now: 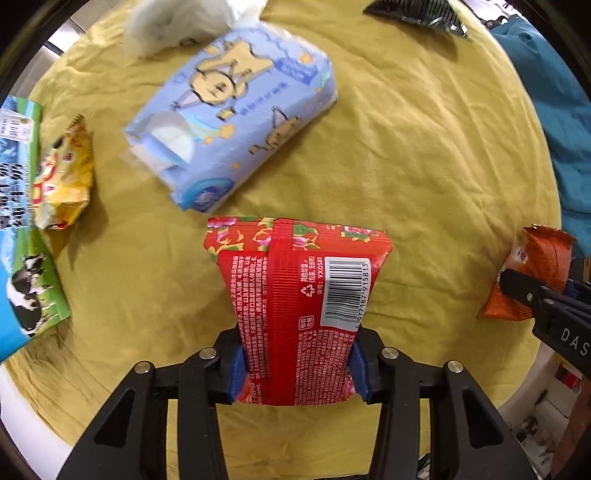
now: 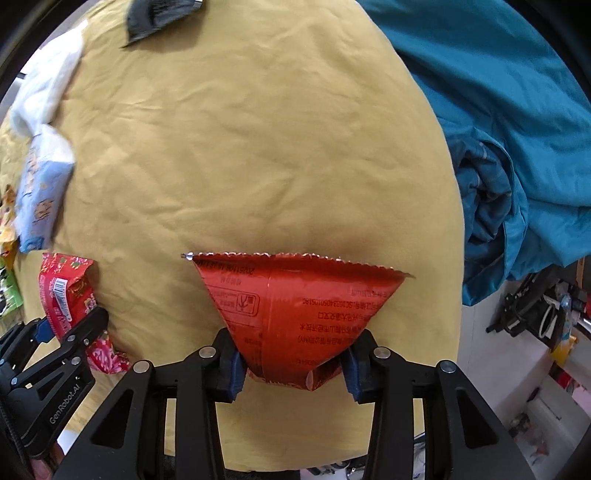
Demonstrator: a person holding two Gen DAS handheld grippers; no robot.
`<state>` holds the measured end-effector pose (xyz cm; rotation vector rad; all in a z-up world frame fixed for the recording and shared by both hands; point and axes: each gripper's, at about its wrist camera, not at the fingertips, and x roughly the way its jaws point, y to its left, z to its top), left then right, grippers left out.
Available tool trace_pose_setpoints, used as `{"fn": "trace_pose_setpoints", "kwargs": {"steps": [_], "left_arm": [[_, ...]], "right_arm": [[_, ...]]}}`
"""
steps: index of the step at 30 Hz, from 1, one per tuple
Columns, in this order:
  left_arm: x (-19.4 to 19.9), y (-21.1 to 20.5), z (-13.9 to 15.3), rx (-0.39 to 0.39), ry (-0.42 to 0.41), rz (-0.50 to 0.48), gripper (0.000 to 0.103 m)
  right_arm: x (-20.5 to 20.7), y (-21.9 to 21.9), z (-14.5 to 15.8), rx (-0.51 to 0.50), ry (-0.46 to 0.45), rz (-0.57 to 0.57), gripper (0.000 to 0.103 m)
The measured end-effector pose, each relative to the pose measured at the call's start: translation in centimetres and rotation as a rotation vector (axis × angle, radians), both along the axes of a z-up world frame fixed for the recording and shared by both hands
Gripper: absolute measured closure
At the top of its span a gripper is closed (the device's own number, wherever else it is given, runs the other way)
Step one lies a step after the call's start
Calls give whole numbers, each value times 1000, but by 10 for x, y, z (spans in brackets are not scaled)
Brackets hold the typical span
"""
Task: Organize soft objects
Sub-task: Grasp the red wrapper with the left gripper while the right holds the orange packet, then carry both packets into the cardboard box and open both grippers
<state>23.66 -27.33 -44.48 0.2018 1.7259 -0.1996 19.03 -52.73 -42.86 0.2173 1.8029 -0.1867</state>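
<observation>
My left gripper (image 1: 297, 373) is shut on a red floral tissue pack (image 1: 299, 295), barcode side up, held over the yellow cloth (image 1: 424, 166). The pack also shows at the left of the right wrist view (image 2: 68, 295). My right gripper (image 2: 293, 363) is shut on an orange-red snack bag (image 2: 295, 306), its crimped edge pointing away; the bag also shows at the right of the left wrist view (image 1: 532, 269). A blue cartoon-print tissue pack (image 1: 236, 122) lies ahead of the left gripper, with white tissue showing at its opening.
A yellow snack bag (image 1: 62, 173) and a blue-green cow-print bag (image 1: 22, 229) lie at the left edge. White fluffy stuffing (image 1: 177, 22) and a black bag (image 1: 417, 13) lie at the far side. Teal fabric (image 2: 517, 140) is heaped on the right.
</observation>
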Motion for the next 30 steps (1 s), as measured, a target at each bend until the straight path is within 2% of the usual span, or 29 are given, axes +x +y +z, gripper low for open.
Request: {"fn": "trace_pose_setpoints", "kwargs": {"steps": [6,14,19,23,26,30], "left_arm": [[-5,12,40,-16,-80,7,62],[-2,56,123,-92,-216,87,62],[1,105,172,-123,-294,139,62],[3,160,208,-134,-342,178,62],[9,191,205,-143,-362,204,62],[19,239,216,-142,-393,243,62]], "right_arm": [[6,28,33,52,-70,38,60],[24,90,98,106,-192,140,60],[37,139,138,131,-267,196,61],[46,187,166,163,-319,225,61],[54,225,181,191,-344,248,61],[62,274,196,212,-363,277,61]]}}
